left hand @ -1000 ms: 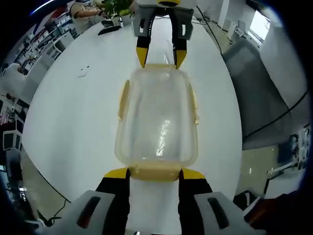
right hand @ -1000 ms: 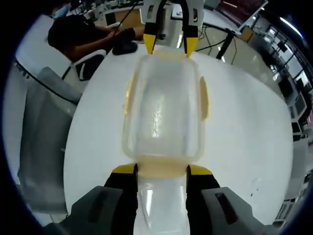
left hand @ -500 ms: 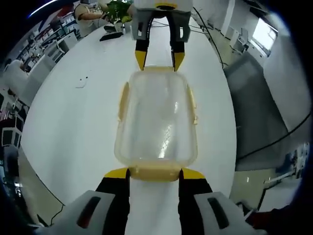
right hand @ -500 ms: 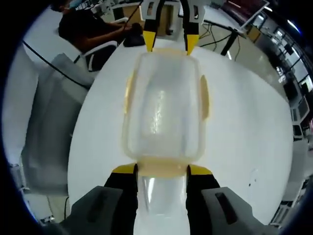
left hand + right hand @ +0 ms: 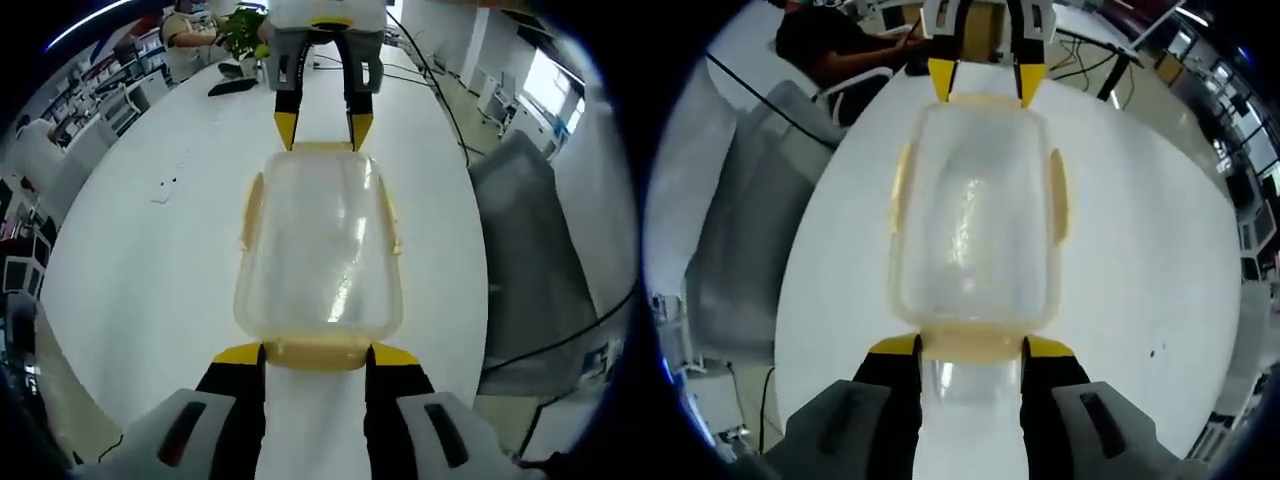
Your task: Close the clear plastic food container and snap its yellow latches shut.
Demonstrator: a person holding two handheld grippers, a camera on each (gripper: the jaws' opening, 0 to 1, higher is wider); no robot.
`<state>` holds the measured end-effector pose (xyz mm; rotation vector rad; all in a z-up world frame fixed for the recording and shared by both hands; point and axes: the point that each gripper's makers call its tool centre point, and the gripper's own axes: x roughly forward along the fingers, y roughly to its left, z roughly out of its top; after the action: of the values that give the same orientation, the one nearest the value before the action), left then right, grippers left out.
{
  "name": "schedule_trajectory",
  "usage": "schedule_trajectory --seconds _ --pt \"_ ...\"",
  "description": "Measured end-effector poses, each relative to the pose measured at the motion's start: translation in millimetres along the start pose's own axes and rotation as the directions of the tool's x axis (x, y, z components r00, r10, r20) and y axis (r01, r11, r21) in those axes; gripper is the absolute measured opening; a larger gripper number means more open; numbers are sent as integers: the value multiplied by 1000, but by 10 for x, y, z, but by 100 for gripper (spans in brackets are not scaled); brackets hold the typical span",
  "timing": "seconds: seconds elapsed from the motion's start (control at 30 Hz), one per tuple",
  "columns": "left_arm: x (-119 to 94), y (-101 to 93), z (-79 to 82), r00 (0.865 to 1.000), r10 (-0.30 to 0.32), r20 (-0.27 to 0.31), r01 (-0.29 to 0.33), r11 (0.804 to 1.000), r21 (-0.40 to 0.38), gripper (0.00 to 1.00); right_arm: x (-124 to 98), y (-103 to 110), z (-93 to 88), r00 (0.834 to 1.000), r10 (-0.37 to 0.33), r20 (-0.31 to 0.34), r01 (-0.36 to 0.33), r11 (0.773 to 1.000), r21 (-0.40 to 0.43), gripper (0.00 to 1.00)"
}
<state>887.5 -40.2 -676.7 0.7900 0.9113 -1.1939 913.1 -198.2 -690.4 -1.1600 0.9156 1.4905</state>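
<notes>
Two claws: I have one at each short end of the container, facing each other across it.
Left claw [image 5: 315, 352]: its yellow-tipped jaws stand apart, one at either side of the near end latch [image 5: 316, 353]; I cannot tell whether the tips press on it.
Right claw [image 5: 970, 345]: same posture, jaws spread with the end latch [image 5: 971, 343] on its side between the tips; contact is unclear to me here too.
Opposite claw as seen from each camera: in the left gripper view the right claw sits at the far end of the container, tips just beside the far rim; in the right gripper view the left claw does the same.
Container [image 5: 320, 245]: clear plastic, rectangular with rounded corners, lid on top, resting on the white desk [image 5: 140, 260]; from what I see it lies well in from the desk edges.
Side latches: one yellow latch on each long side, [image 5: 249, 210] and [image 5: 394, 218]; whether they are snapped down I cannot tell.
Desk surroundings: a grey chair [image 5: 530, 250] stands beyond one long desk edge; a person in dark clothing [image 5: 830, 45] sits at the desk's far end in the right gripper view.
Small item: a little dark speck [image 5: 165, 187] lies on the desk, well apart from the container.
</notes>
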Motion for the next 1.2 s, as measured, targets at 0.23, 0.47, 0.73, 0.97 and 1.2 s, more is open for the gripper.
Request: schedule_trajectory --seconds 0.23,0.47,0.73,0.97,1.2 --pt "72 20 62 1000 7 3 -7 1000 -19 32 5 -37 -136 1000 11 -7 -11 1000 -14 35" --pt "193 37 200 1000 22 22 -21 999 -40 32 5 -52 -324 1000 19 -19 -20 999 -32 35" --pt "355 35 379 998 34 46 -31 998 -57 32 -17 -44 -556 999 25 -39 -27 999 -47 35" --pt "461 36 519 997 44 62 -40 997 -58 32 -19 -42 -731 998 30 -57 -33 998 -56 35" --pt "563 26 616 996 51 73 -46 997 -68 32 -22 -58 -866 997 29 -77 -35 997 -74 35"
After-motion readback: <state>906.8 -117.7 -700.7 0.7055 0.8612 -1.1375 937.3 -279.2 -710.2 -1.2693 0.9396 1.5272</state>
